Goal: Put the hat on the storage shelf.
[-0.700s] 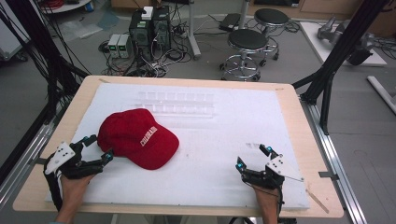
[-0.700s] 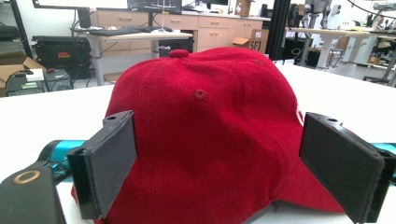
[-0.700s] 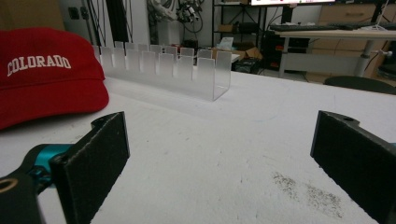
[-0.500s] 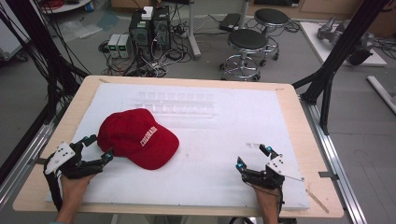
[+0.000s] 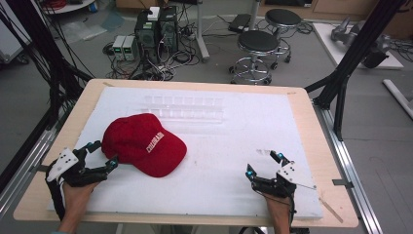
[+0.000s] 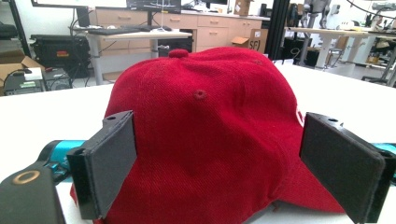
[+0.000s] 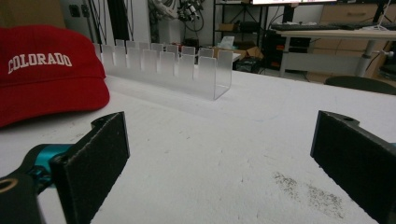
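My left gripper (image 5: 100, 156), jaws spread and released, sits at the rear of the red cap (image 5: 144, 150), which lies crown-up on the left half of the white table cover (image 5: 243, 131); the left gripper view shows the cap (image 6: 210, 135) between my pads, not pinched. My right gripper (image 5: 265, 165) rests near the front right, jaws wide apart, holding nothing; a clear slotted rack (image 7: 168, 67) stands beyond

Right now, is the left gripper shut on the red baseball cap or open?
Open. In the left gripper view the left gripper has its jaws spread wide at either side of the red baseball cap, neither pad pressing the fabric.
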A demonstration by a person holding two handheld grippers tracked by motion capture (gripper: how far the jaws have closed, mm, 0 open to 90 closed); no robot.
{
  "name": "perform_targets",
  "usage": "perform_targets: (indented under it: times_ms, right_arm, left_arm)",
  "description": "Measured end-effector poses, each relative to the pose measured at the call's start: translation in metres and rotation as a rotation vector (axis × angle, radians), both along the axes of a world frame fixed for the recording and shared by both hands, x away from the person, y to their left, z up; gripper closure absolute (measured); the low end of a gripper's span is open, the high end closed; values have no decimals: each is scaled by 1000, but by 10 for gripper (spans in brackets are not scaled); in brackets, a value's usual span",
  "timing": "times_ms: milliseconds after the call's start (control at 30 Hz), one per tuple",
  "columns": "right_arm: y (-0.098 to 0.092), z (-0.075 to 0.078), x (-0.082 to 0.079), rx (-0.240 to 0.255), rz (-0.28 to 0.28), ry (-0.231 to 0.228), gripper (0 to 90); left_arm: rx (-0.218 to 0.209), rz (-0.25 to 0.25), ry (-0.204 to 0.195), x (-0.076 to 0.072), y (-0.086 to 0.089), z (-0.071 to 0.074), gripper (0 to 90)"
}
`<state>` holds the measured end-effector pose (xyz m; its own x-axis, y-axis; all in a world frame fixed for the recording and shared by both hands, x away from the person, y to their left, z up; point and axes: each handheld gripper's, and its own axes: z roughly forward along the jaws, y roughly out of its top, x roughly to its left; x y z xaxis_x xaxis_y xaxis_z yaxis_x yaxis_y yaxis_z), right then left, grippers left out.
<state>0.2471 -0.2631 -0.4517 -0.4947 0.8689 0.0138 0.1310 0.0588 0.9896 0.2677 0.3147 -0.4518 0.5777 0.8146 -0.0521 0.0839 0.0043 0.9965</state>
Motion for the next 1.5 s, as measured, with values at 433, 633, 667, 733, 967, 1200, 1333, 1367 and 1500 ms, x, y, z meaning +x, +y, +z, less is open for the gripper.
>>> perform_targets:
  times_ms: [433, 633, 667, 733, 967, 1200, 1333, 1367, 1500]
  right_arm:
    - [0, 0, 0, -5, -1, 3, 32]
    - [0, 0, 0, -7, -1, 2, 32]
    - [0, 0, 0, -7, 0, 1, 32]
    - [0, 0, 0, -9, 0, 0, 32]
    - [0, 0, 1, -13, 2, -3, 32]
    - [1, 0, 0, -7, 3, 4, 32]
    - [1, 0, 0, -9, 3, 4, 32]
    - [1, 0, 0, -9, 3, 4, 32]
    - [1, 0, 0, -9, 1, 6, 32]
  left_arm:
    - [40, 24, 42, 9, -5, 29, 17]
    - [100, 5, 99, 17, -12, 42, 17]
    - [107, 3, 109, 19, -13, 43, 17]
    - [128, 4, 134, 22, -15, 44, 17]
    - [181, 35, 220, 32, -19, 40, 17]
    - [181, 37, 321, 39, -21, 35, 17]
    - [193, 44, 353, 42, -22, 32, 17]
    - [190, 44, 360, 43, -23, 32, 17]
    - [201, 37, 381, 46, -24, 29, 36]
